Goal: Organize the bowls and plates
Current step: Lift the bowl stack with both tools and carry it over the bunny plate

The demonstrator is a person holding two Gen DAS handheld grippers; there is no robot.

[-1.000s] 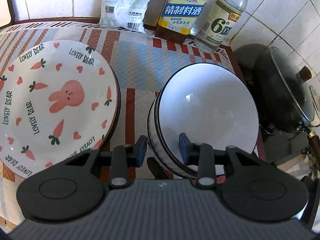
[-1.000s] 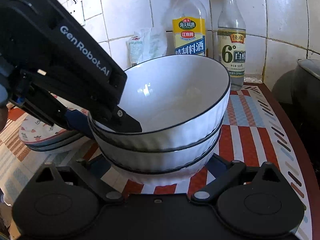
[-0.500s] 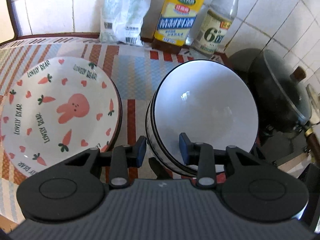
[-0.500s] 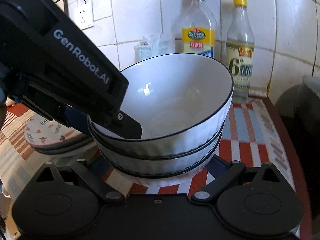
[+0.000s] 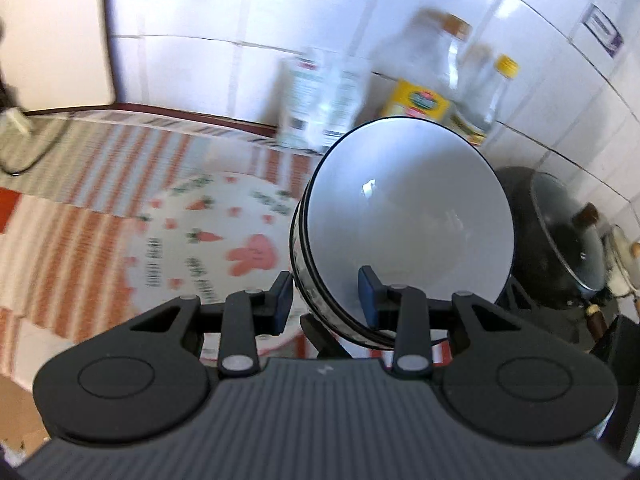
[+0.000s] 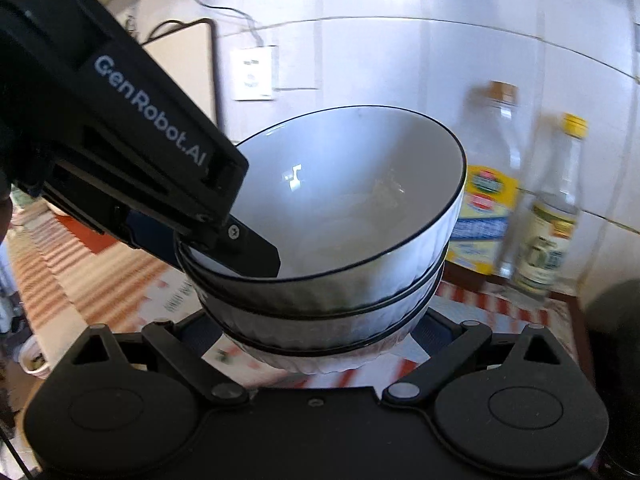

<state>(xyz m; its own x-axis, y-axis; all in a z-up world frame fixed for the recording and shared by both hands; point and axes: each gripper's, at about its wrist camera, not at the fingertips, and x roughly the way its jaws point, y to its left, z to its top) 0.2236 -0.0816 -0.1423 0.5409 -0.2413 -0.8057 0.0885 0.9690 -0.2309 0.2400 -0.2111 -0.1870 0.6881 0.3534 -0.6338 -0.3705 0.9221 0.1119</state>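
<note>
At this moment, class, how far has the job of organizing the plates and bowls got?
Done: the white bowls are nested in one stack, and the carrot plates sit stacked on the striped cloth.

In hand: the left gripper clamps the stack's rim while the right gripper grips its base, lifted off the cloth.

Left: setting the stack down; where is not visible.

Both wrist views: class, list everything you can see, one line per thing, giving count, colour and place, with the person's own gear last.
bowls: three stacked, white with dark rims, held between both grippers.
rabbit plate: top one of a pile, white with pink rabbit and carrots, on the cloth left of the bowls.
tablecloth: one, red and pale stripes, over the counter.
bottles: two, clear with labels, against the tiled wall.
bag: one, clear, beside the bottles.
wok: one, black with lid, far right.
wall socket: one, white.
left hand-held gripper: black, clamped over the rims.
right hand-held gripper: black, around the stack's base.
</note>
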